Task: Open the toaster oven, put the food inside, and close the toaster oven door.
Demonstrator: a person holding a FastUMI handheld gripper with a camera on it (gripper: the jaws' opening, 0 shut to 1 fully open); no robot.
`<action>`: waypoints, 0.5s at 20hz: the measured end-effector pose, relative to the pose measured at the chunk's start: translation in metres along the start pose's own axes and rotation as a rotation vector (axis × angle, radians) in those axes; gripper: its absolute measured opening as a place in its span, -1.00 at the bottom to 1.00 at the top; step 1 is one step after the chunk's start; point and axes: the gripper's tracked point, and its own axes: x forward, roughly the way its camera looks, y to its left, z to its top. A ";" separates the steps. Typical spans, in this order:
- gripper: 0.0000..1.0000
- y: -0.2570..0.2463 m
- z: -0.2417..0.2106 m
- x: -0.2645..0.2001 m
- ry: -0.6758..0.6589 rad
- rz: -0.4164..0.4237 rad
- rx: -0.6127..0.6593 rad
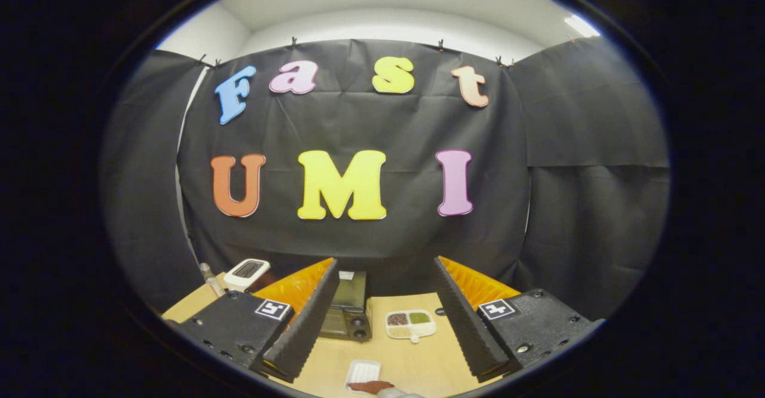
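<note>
My gripper (382,266) is held high above the wooden table (418,362), its fingers wide apart with nothing between them. Far below, between and beyond the fingers, a small dark toaster oven (348,308) stands toward the back of the table, partly hidden by the left finger (311,320). Its door looks closed. To its right lies a white divided dish (410,324) with brown, green and pale foods. Closer to me sits a white tray (363,372), and a brown piece of food (370,387) lies at its near end.
A white digital scale (246,272) and a small clear bottle (211,279) rest on the table's back left corner. The black cloth wall rises right behind the table. A pale bit of sleeve or hand (397,393) shows beside the brown food.
</note>
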 end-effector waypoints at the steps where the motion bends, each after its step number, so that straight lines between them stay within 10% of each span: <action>1: 0.99 0.009 -0.004 0.007 0.001 -0.006 -0.009; 10: 0.99 0.137 -0.075 0.086 0.037 0.112 -0.017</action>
